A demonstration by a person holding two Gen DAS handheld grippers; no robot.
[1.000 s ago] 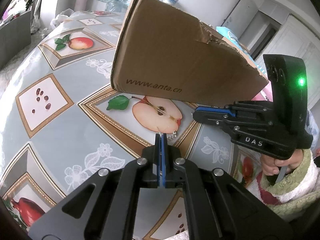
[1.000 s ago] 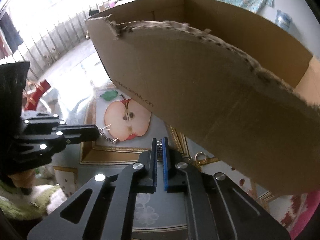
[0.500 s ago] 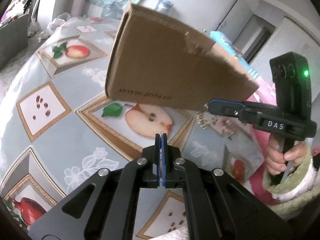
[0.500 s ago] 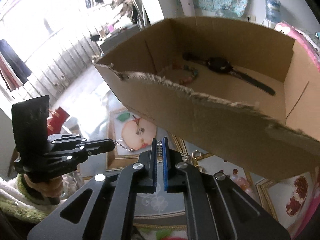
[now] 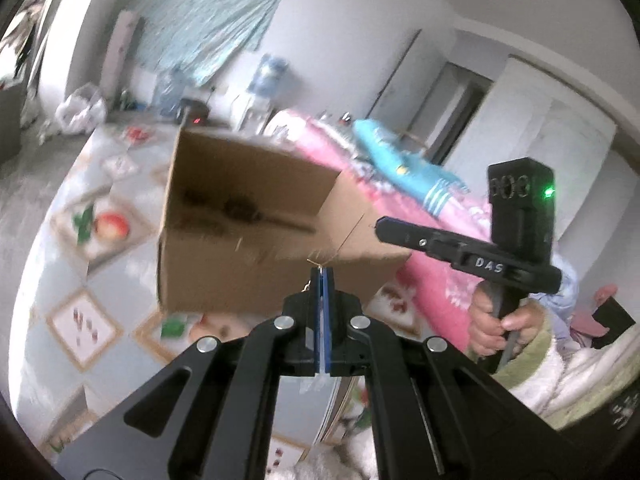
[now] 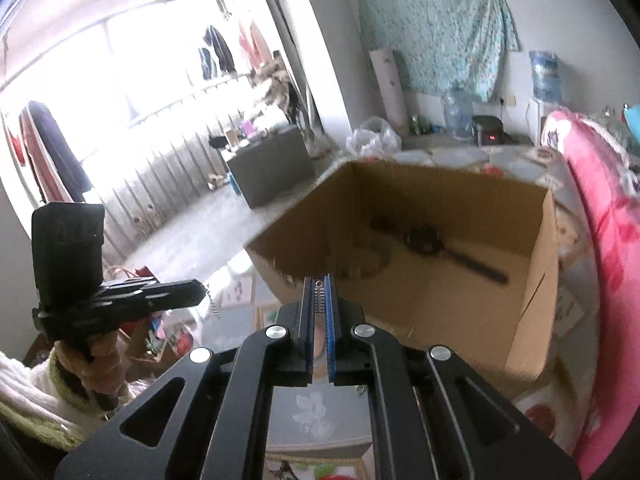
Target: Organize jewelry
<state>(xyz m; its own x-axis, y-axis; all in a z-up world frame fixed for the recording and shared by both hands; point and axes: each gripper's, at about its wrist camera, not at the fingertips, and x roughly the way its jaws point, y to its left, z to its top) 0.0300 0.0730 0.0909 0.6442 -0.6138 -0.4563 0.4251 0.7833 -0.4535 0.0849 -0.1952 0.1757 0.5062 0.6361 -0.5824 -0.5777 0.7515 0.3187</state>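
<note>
I hold a thin chain [image 5: 320,266] pinched between both closed grippers, left [image 5: 323,276] and right [image 6: 319,286], just short of the cardboard box [image 6: 440,300]; next, I judge, carry it over the rim and release.

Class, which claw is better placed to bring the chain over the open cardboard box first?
Probably the right claw: its tips sit at the cardboard box's torn near rim, facing the opening. The left claw, holding the chain, hangs off to the side.
</note>
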